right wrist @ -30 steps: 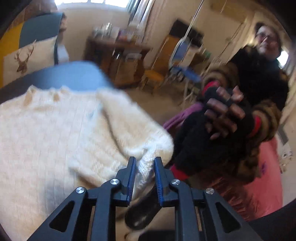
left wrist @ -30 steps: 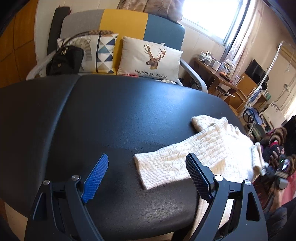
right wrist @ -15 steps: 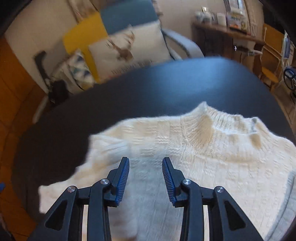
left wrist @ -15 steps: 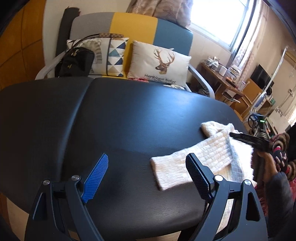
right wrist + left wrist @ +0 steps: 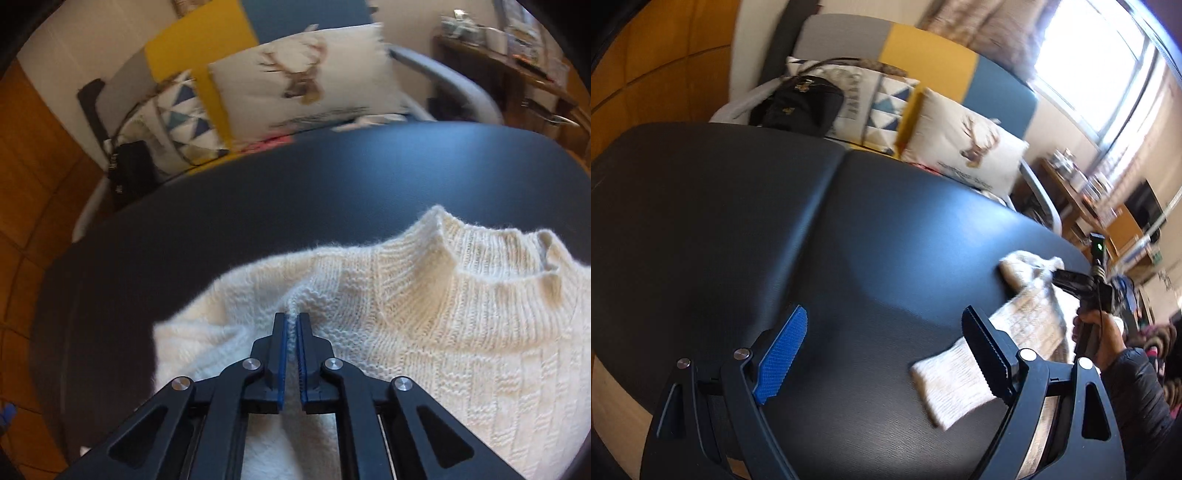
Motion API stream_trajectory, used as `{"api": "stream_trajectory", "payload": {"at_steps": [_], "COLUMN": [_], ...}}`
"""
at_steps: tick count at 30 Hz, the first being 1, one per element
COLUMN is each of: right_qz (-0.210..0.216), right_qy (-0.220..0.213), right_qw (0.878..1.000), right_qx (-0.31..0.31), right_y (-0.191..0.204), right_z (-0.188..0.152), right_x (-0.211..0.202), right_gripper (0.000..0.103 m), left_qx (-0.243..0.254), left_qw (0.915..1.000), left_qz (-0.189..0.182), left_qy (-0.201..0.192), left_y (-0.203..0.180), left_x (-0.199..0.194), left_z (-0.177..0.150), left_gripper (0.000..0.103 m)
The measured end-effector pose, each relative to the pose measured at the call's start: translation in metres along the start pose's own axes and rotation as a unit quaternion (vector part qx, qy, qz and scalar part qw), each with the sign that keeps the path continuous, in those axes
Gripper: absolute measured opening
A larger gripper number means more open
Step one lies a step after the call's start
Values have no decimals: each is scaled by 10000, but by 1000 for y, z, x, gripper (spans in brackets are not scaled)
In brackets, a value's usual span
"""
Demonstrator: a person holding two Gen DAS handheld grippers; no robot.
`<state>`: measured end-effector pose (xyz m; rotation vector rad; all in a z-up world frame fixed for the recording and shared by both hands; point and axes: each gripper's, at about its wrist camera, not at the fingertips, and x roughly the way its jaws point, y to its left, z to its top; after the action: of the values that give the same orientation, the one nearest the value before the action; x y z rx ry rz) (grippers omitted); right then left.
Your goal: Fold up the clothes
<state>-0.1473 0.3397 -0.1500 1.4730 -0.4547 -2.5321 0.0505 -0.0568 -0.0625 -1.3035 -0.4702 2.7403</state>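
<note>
A cream knit sweater point(image 5: 424, 302) lies on the black padded table point(image 5: 184, 236), its collar at the upper right of the right wrist view. My right gripper point(image 5: 292, 325) is shut on a pinch of the sweater's shoulder area, just left of the collar. In the left wrist view the sweater's sleeve point(image 5: 955, 376) lies by the table's near right edge. My left gripper point(image 5: 886, 332) is open and empty above the table, its right finger over the sleeve's cuff. The right gripper point(image 5: 1078, 284) shows there at the far right, on the sweater.
A sofa point(image 5: 923, 59) stands behind the table with a deer cushion point(image 5: 306, 85), a triangle-pattern cushion point(image 5: 875, 107) and a black bag point(image 5: 798, 103). A wooden desk point(image 5: 517, 66) with clutter stands at the back right. A wooden wall point(image 5: 646, 74) is at the left.
My right gripper has closed on the sweater near the collar; it was open above it. The left wrist view has tilted and shifted left, so the sleeve sits further right.
</note>
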Motion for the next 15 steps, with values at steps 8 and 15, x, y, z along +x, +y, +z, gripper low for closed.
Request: {"api": "stream_trajectory", "payload": {"at_steps": [8, 15], "right_qz": [588, 873], "right_qy": [228, 173], "right_qw": [9951, 9782], "right_qx": [-764, -1874], "right_y": [159, 240], "right_z": [50, 44], "right_x": [85, 59], "right_gripper": [4, 26], "left_qx": [-483, -737], "left_qw": [9979, 9956], "left_qz": [375, 505], "left_qy": [-207, -292], "left_y": [51, 72], "left_x": [-17, -34], "left_z": [1, -5], "left_gripper": [88, 88]}}
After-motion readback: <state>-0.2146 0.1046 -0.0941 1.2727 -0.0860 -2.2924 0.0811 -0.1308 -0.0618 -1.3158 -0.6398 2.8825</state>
